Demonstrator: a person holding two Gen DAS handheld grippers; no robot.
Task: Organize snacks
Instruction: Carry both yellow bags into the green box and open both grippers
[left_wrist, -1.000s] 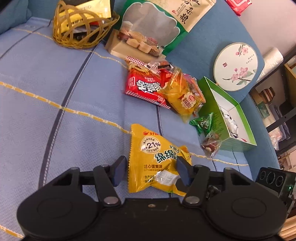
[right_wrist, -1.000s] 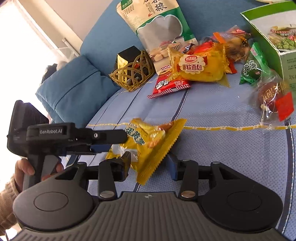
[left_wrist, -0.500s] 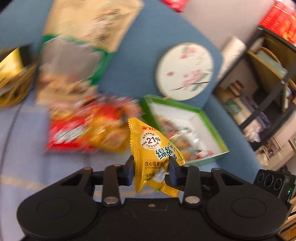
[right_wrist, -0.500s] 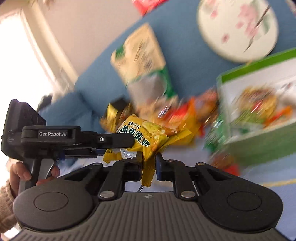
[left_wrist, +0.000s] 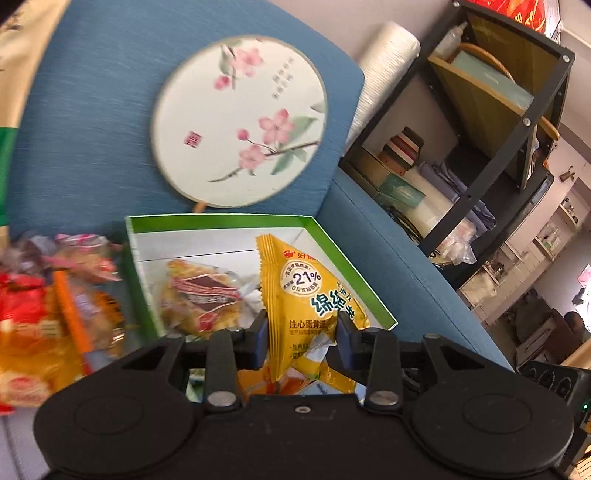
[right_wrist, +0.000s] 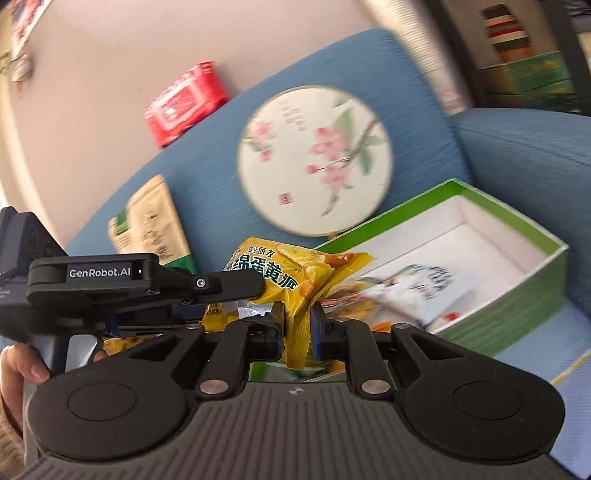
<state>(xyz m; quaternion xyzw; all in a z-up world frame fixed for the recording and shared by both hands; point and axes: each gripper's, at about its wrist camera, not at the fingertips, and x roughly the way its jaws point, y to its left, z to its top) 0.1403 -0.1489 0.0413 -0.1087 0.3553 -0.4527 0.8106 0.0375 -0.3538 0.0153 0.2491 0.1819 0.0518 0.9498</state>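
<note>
**Mia:** What is the left gripper (left_wrist: 300, 334) holding?

**Ben:** A shiny yellow plastic snack packet (left_wrist: 308, 295). The two black fingers are squeezed tight on its lower part. It sits low in the middle of the left wrist picture, up in the air, in front of the open green cardboard box with white inside (left_wrist: 354, 275).

**Mia:** And the right gripper (right_wrist: 297, 334)?

**Ben:** It pinches the same yellow packet (right_wrist: 295, 275), on a crinkly edge. That is low in the middle of the right wrist picture. The left tool, black with white letters, comes in from the left side, and a hand (right_wrist: 20, 363) holds its handle at the lower left.

**Mia:** What is in the box?

**Ben:** A clear-wrapped golden cake with a red label (left_wrist: 201, 299), left of the packet.

**Mia:** What is behind it?

**Ben:** A round white fan with pink flowers (left_wrist: 240, 120) leans on the blue sofa back (left_wrist: 85, 110), in the upper middle. More red and orange snack bags (left_wrist: 40, 332) lie blurry at the left edge.
</note>
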